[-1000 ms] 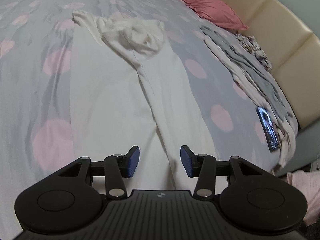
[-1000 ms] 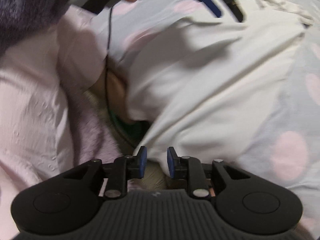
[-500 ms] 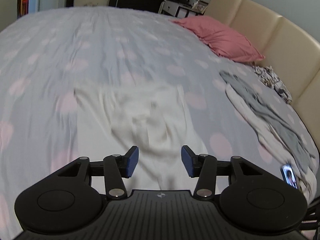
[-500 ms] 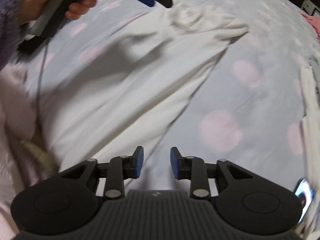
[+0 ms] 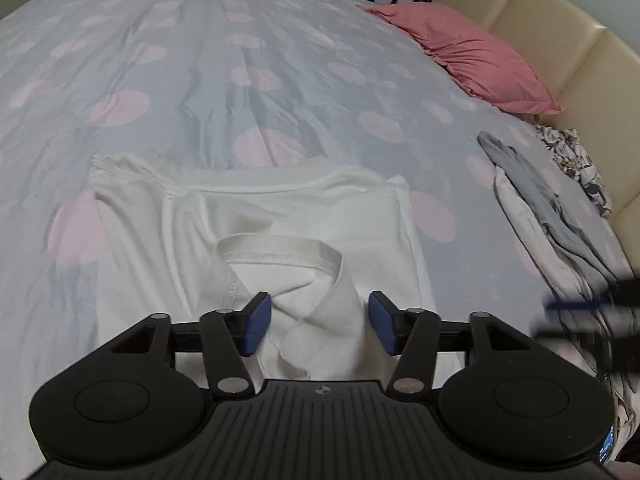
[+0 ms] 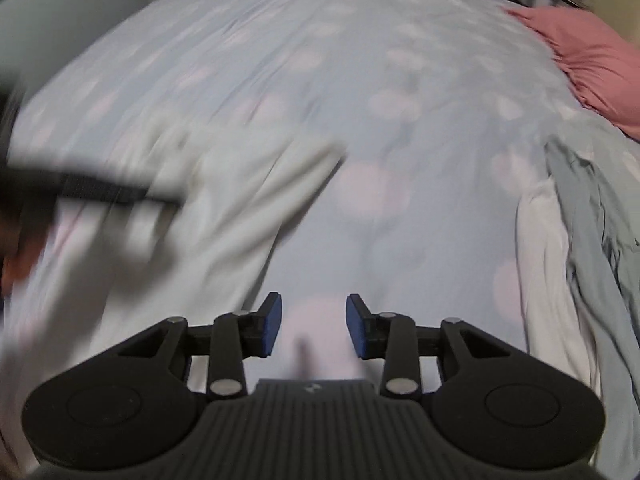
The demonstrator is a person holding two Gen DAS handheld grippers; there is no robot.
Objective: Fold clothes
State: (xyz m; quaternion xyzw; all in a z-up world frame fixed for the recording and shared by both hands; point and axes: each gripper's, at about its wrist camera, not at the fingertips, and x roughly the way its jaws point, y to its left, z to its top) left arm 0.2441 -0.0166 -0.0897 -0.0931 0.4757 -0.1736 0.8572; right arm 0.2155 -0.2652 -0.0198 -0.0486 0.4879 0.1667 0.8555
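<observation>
A white garment lies spread on the grey bedsheet with pink dots. Its far part is bunched, with a hemmed edge turned up. My left gripper is open, its blue pads on either side of a raised fold of that white cloth, not closed on it. In the blurred right wrist view the same white garment lies to the left. My right gripper hangs open over bare sheet with nothing between its fingers. The other gripper shows as a dark blur at the left.
A pink pillow rests against the beige padded headboard. A pile of grey and white clothes lies along the bed's right side, also visible as the clothes pile. A patterned cloth sits by the headboard.
Both grippers swung forward over the bed. The left one moved up to the bunched far end of the white garment. The right one left the garment's near edge and opened wider.
</observation>
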